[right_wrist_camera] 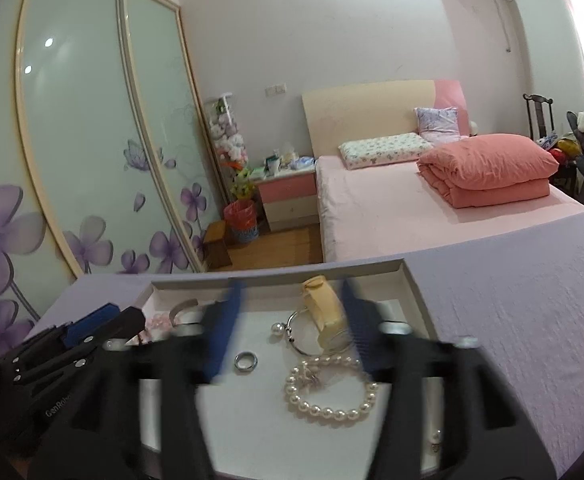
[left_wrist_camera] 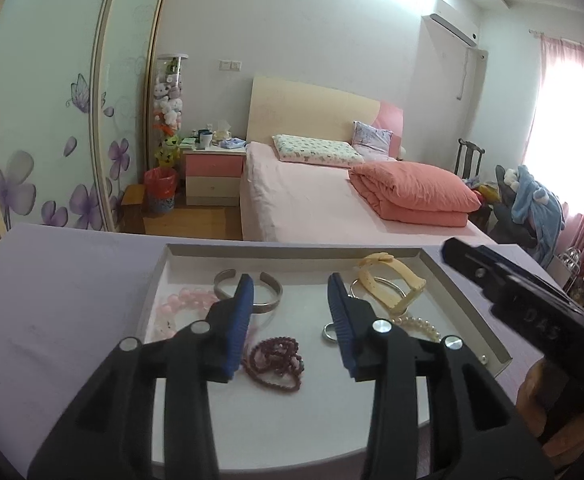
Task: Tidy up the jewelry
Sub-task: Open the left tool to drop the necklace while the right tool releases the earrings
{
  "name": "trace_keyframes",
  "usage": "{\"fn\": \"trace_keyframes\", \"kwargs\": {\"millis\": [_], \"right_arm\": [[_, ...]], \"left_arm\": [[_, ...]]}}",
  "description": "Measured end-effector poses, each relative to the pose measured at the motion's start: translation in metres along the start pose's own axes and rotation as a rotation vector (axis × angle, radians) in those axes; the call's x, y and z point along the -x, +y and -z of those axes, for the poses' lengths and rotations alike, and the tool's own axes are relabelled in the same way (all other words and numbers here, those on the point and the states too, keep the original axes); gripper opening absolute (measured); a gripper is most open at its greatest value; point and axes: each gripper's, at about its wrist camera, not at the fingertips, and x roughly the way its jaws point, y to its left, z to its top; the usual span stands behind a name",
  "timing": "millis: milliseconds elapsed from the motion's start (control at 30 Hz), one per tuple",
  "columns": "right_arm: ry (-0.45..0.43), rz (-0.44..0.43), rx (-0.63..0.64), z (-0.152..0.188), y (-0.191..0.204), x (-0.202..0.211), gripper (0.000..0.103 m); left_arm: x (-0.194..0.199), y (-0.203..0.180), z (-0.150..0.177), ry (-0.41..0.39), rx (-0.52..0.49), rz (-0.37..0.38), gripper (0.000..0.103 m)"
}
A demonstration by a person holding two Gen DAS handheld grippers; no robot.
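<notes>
A shallow white tray [left_wrist_camera: 468, 300] on a lavender cloth holds jewelry: a silver cuff bangle [left_wrist_camera: 266, 305], pink bead bracelet [left_wrist_camera: 180, 304], dark red bead string [left_wrist_camera: 278, 362], silver ring [left_wrist_camera: 329, 332], cream watch strap [left_wrist_camera: 388, 286] and pearl bracelet [left_wrist_camera: 422, 326]. My left gripper [left_wrist_camera: 290, 292] is open and empty, above the tray over the red beads. My right gripper [right_wrist_camera: 292, 300] is open and empty, blurred, over the ring [right_wrist_camera: 246, 360], pearl bracelet [right_wrist_camera: 332, 394], thin silver bangle [right_wrist_camera: 292, 330] and cream strap [right_wrist_camera: 326, 308]. The right gripper also shows in the left wrist view [left_wrist_camera: 504, 280] by the tray's right edge.
The tray [right_wrist_camera: 416, 296] sits on a surface covered in lavender cloth [right_wrist_camera: 512, 320]. Behind are a pink bed [left_wrist_camera: 312, 204], a nightstand [left_wrist_camera: 214, 176], a red bin [left_wrist_camera: 160, 190] and a sliding wardrobe with flower prints [left_wrist_camera: 44, 140]. The left gripper's body shows at left in the right wrist view [right_wrist_camera: 72, 344].
</notes>
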Motion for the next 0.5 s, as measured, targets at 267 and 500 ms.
{"fn": "trace_keyframes", "kwargs": {"millis": [267, 500], "right_arm": [[-0.019, 0.014, -0.020, -0.006, -0.003, 0.006, 0.057], [-0.045, 0.023, -0.010, -0.005, 0.004, 0.020, 0.077]], "left_arm": [[0.013, 0.016, -0.003, -0.028, 0.048, -0.047, 0.057], [0.032, 0.026, -0.003, -0.048, 0.069, -0.073, 0.075]]}}
